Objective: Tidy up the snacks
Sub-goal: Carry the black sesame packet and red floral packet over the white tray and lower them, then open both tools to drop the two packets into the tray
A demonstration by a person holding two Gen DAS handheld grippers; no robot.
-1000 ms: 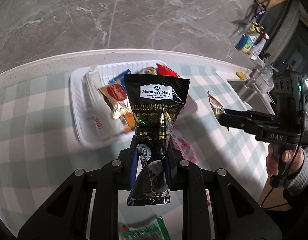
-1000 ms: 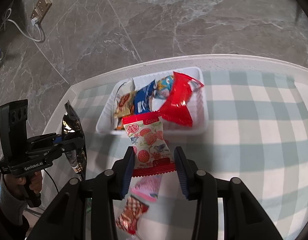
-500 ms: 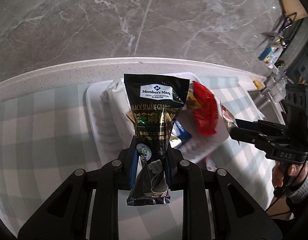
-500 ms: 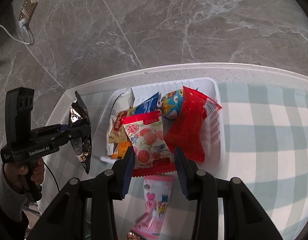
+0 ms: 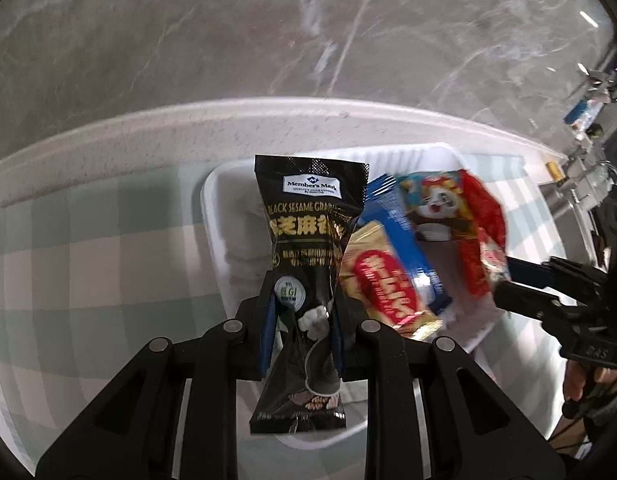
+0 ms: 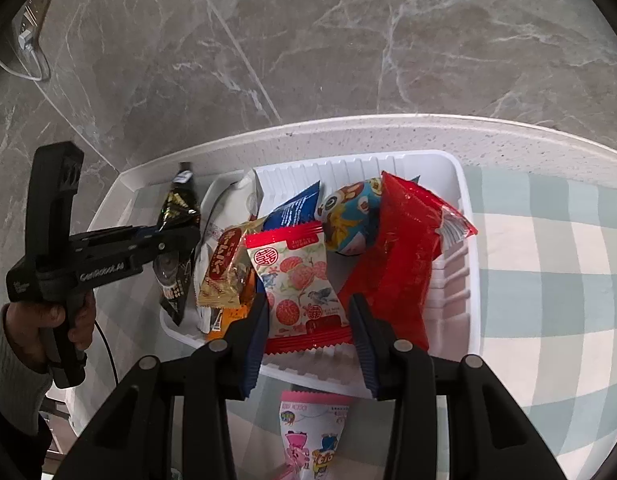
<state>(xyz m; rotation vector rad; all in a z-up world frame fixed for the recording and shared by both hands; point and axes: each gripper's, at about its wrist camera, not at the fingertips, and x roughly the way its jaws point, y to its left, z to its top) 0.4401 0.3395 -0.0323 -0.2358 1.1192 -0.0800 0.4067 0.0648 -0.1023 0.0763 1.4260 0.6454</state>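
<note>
We hovered over the white tray (image 6: pixel 466 248), already w/ several snacks; left gripper (image 5: pixel 304 320) clamped a black sesame packet (image 5: pixel 308 240), right gripper (image 6: pixel 308 332) pinched a flowered packet (image 6: pixel 300 280). Pink packet (image 6: pixel 312 428) left on table.

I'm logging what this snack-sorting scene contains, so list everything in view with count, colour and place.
black sesame packet: 1, black and gold, in left gripper, above tray
peach-print packet: 1, white and red, in right gripper, above tray
tray: 1, white, on tablecloth near table edge
red bag: 1, red, in tray, right side
panda packet: 1, blue and multicolour, in tray
blue packet: 1, blue, in tray
gold packet: 1, gold and red, in tray
cartoon packet: 1, pink and white, on tablecloth beside tray
tablecloth: 1, green-white check
floor: grey marble
left gripper: black, shut on packet
right gripper: black, shut on packet
</note>
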